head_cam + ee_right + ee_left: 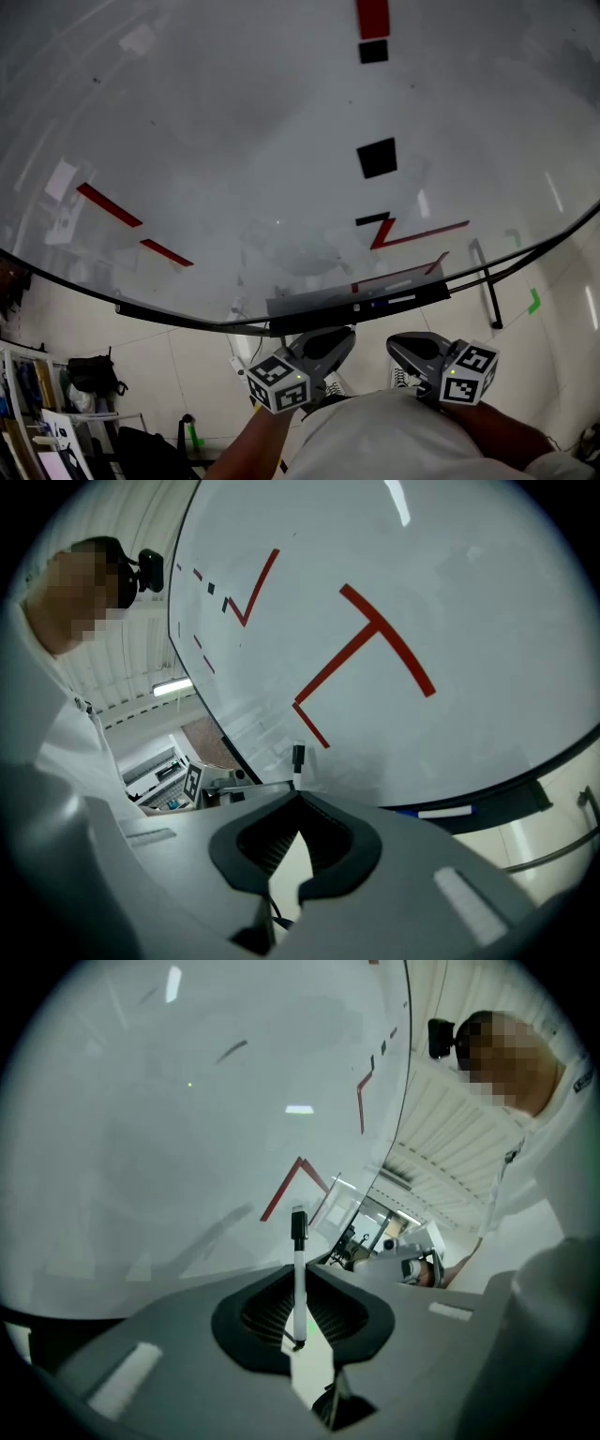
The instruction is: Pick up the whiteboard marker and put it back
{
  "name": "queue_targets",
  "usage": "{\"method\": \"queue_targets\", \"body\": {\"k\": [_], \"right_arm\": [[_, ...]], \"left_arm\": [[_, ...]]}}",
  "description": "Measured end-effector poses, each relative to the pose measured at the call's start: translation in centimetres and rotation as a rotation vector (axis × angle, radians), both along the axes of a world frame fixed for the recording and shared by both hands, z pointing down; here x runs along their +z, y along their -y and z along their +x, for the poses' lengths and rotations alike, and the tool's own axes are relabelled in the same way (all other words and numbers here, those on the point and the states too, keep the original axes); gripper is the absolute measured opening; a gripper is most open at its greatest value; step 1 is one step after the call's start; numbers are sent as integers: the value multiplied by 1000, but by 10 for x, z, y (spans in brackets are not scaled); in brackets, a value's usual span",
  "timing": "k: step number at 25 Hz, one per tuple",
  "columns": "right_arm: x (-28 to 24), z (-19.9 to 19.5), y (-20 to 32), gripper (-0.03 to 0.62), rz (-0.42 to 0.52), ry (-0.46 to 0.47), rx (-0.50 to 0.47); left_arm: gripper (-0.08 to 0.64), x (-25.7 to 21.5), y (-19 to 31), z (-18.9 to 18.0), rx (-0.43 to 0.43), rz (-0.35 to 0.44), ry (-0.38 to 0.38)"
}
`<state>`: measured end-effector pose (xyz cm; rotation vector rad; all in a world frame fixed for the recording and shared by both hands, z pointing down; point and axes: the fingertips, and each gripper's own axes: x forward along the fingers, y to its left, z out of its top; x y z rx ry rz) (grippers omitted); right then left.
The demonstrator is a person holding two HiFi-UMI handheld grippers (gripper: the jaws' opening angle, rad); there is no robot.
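The whiteboard marker [298, 1241] has a white body and a black cap. It stands upright between the jaws of my left gripper [298, 1274], which is shut on it. In the right gripper view the same marker [297, 758] shows just past the tips of my right gripper [298, 797], whose jaws meet with nothing between them. In the head view both grippers sit low, left gripper [344, 335] and right gripper [395, 342], just under the whiteboard's pen tray [309, 307]. The marker itself is hidden in that view.
The whiteboard [234, 141] fills the view, with red strokes [412, 234] and black squares [377, 157] on it. Another marker [392, 300] lies in the tray [525, 799]. A black stand leg [487, 291] runs down at the right. Bags and shelves [84, 375] sit on the floor at the left.
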<state>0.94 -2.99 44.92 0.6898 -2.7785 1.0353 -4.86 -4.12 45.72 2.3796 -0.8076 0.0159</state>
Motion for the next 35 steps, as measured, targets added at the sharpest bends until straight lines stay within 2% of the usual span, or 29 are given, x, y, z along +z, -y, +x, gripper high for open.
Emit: {"method": "queue_targets", "body": {"k": [3, 10, 13, 18, 23, 35], "right_arm": [[1, -3, 0, 0, -1, -3, -3], [3, -1, 5, 0, -13, 2, 10], [4, -2, 6, 0, -27, 13, 14], [5, -5, 6, 0, -32, 19, 11], [5, -5, 5, 0, -39, 24, 15], [4, -3, 5, 0, -34, 30, 25]], "left_arm": [[55, -8, -3, -3, -15, 1, -71], [55, -30, -11, -10, -28, 66, -147], [55, -36, -14, -12, -40, 80, -131], [55, -27, -17, -17, -60, 80, -23], [55, -28, -20, -17, -64, 75, -46], [54, -25, -17, -16, -37, 65, -14]]}}
